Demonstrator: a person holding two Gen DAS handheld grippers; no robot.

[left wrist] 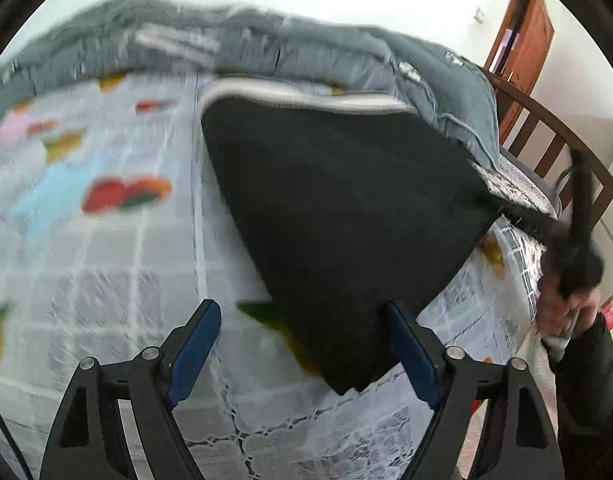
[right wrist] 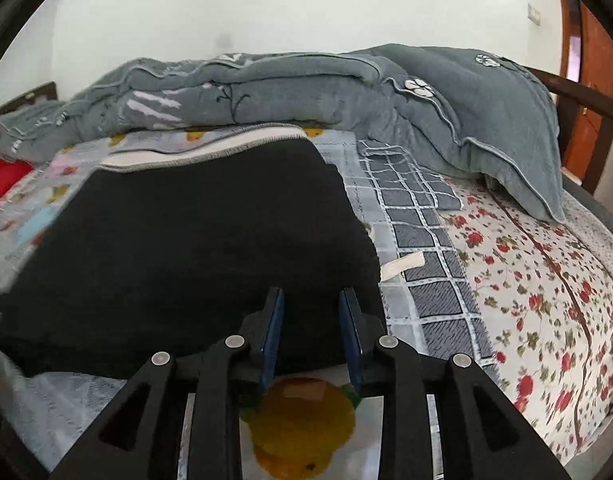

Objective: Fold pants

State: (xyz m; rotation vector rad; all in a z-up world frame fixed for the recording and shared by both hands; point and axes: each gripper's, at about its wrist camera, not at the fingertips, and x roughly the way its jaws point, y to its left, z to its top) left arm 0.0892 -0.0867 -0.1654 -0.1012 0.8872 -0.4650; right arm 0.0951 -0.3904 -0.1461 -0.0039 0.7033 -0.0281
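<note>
The black pants (right wrist: 194,248) lie spread on the bed, on a pale quilted sheet (left wrist: 118,248) printed with coloured fruit shapes; their light grey-white waistband (right wrist: 202,146) lies at the far end, close beside the heaped grey duvet (right wrist: 306,92); in the left wrist view the same pants (left wrist: 338,208) taper to a near corner that reaches down between the blue pads of that tool, and the whole view is smeared by motion blur. The left hand-held gripper (left wrist: 306,354) stands wide apart with nothing pinched; whether the cloth touches its right pad I cannot tell. The right hand-held gripper (right wrist: 311,336) has its jaws parted to a narrower gap at the near edge of the pants; the fabric lies in front of and under the fingertips, yet nothing appears clamped between them; a yellow fruit print (right wrist: 302,424) shows on the sheet below it. To the right of the pants lie a grey checked cloth (right wrist: 422,248) with a white tag (right wrist: 402,265), then a red-flowered sheet (right wrist: 538,304); a grey pillow (right wrist: 494,136) rests at the far right; a red item (right wrist: 4,180) sits at the left edge; a dark wooden bed rail (left wrist: 554,148) and a brown door (left wrist: 522,44) stand beyond.
</note>
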